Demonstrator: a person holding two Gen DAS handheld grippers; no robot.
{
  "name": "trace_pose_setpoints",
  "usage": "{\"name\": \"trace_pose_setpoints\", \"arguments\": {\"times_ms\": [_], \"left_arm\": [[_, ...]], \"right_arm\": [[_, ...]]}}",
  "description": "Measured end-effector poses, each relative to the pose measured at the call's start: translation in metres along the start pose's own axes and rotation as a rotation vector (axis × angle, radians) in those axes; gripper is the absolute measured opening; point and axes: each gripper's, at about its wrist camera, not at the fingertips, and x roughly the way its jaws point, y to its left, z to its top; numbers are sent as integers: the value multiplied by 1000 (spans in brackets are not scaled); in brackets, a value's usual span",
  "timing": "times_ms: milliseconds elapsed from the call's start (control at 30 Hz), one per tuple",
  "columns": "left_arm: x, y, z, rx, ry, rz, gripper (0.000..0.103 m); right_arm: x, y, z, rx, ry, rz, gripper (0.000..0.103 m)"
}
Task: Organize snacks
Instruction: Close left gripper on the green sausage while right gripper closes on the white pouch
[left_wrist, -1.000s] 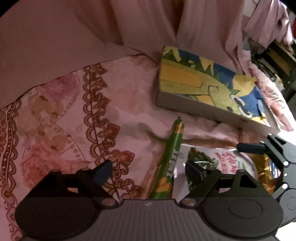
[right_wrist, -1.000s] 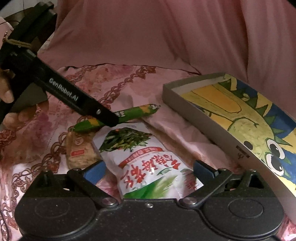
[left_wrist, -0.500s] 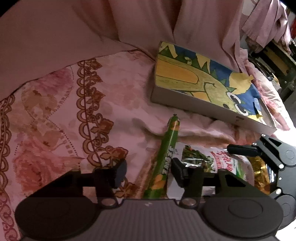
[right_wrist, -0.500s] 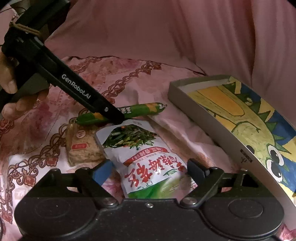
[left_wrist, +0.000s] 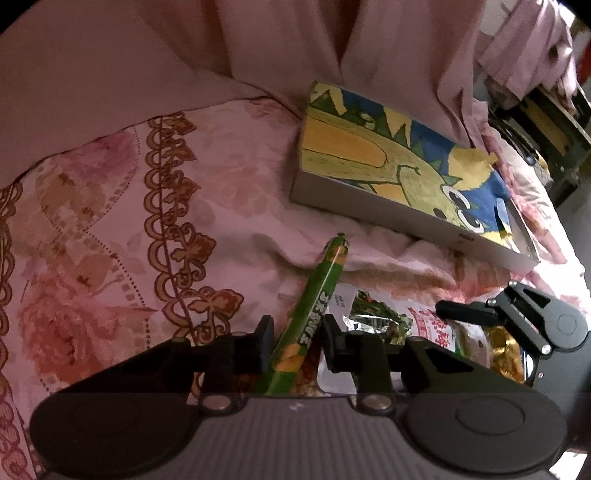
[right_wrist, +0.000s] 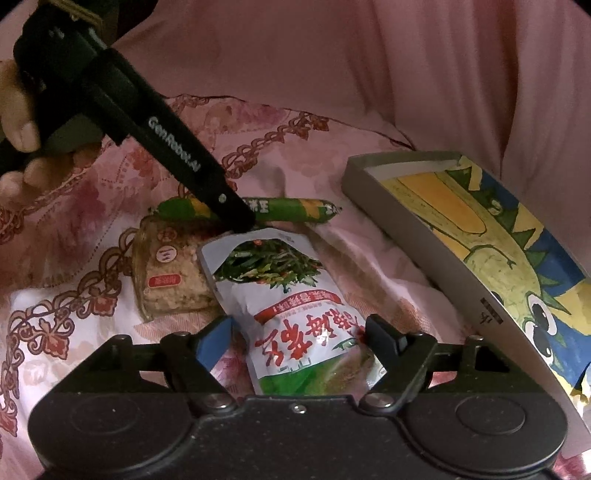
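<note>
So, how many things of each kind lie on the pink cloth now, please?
Green sausage stick: 1
Vegetable snack pouch, white and green: 1
Clear-wrapped beige snack block: 1
Gold foil packet, partly hidden: 1
Shallow box with dinosaur drawing: 1
Total: 5

Sausage stick (right_wrist: 280, 209) behind pouch (right_wrist: 291, 314), box (right_wrist: 480, 258) to the right

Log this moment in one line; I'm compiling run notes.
left gripper: closing around green sausage stick | right gripper: closing, straddling white snack pouch | dinosaur box: empty
</note>
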Motion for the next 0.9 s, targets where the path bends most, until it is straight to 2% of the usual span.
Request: {"name": "trace_pose_setpoints", "arguments": {"times_ms": [133,500,700,900], "left_arm": [[-1,4,0,-30,-3,-8,28],[-6,14,0,-124,-7,-47,20],[-7,19,0,-177,-8,-81,18],[-9,25,-1,-229,-16,-107,18]], "right_arm": [[0,-2,-1,9,-6,-1,79],[-6,9,-2,-24,-19,-70,64],[-12,13,-3,19,-25,-117,63],[-18,23,-5,11,-37,-187,63]]}}
